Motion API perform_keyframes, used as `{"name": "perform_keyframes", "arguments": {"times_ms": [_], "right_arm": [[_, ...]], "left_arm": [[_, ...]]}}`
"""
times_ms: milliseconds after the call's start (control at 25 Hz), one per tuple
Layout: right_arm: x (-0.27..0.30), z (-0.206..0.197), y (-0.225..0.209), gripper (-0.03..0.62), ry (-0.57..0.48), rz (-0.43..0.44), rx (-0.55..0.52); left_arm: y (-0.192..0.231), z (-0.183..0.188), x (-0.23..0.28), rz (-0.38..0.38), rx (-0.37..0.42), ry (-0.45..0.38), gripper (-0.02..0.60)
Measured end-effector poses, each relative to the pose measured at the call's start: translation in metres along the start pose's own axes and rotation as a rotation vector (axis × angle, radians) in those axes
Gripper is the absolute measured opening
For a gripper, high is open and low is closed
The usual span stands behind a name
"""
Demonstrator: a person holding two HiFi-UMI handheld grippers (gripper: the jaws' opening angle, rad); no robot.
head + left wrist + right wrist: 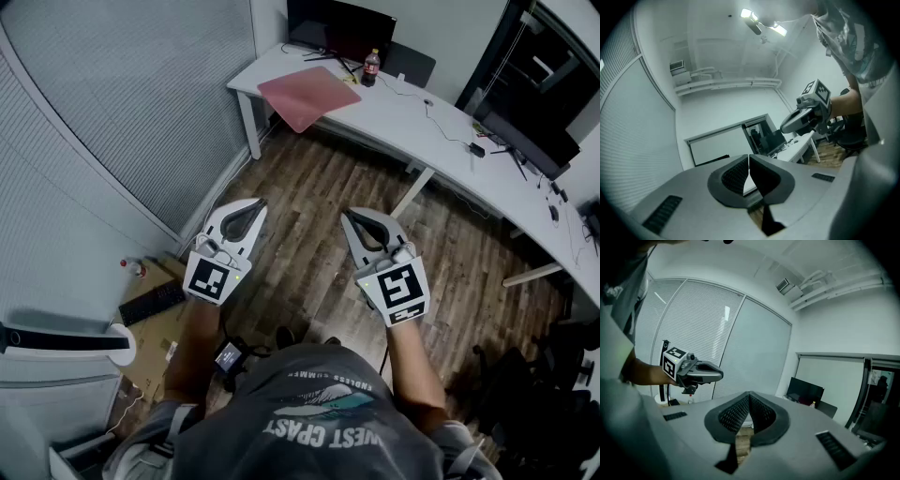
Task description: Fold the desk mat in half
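Mat (307,97) — well beyond tongs (251,203) (351,214) (on desk (412,120))

Desk (394,112) runs off the right edge; bottle (371,67) label too small to read.

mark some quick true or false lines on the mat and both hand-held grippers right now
1. The pink desk mat lies unfolded on the white desk. True.
2. The left hand-held gripper grips a corner of the mat. False: its jaws are shut on nothing, above the wood floor and well short of the desk.
3. The right hand-held gripper is shut and empty. True.
4. The bottle stands on the floor beside the person. False: it stands on the desk, just past the mat.
5. The dark keyboard lies on the desk next to the mat. False: it lies low at the person's left, off the desk.
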State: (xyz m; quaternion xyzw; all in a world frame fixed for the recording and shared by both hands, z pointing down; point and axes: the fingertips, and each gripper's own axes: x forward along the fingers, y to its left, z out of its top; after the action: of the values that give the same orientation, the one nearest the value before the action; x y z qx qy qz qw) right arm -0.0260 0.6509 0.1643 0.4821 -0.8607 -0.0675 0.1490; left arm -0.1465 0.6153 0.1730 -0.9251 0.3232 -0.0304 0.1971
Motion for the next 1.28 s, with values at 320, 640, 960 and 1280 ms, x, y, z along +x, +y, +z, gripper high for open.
{"name": "perform_keyframes", "arguments": {"times_ms": [320, 640, 960, 1280], "right_arm": [[0.006, -0.002, -0.006, 0.026, 0.007, -0.003, 0.000], [0.021, -0.008, -0.011, 0.026, -0.012, -0.008, 0.033], [0.041, -0.015, -0.014, 0.026, 0.040, -0.057, 0.043], [0.060, -0.019, -0.023, 0.026, 0.060, -0.049, 0.026]], "left_arm": [[0.004, -0.007, 0.006, 0.001, -0.020, 0.012, 0.023], [0.012, -0.021, 0.012, -0.013, -0.032, 0.021, 0.023], [0.033, -0.037, 0.013, -0.024, -0.047, 0.007, 0.023], [0.049, -0.051, 0.021, -0.010, -0.054, 0.009, 0.023]]}}
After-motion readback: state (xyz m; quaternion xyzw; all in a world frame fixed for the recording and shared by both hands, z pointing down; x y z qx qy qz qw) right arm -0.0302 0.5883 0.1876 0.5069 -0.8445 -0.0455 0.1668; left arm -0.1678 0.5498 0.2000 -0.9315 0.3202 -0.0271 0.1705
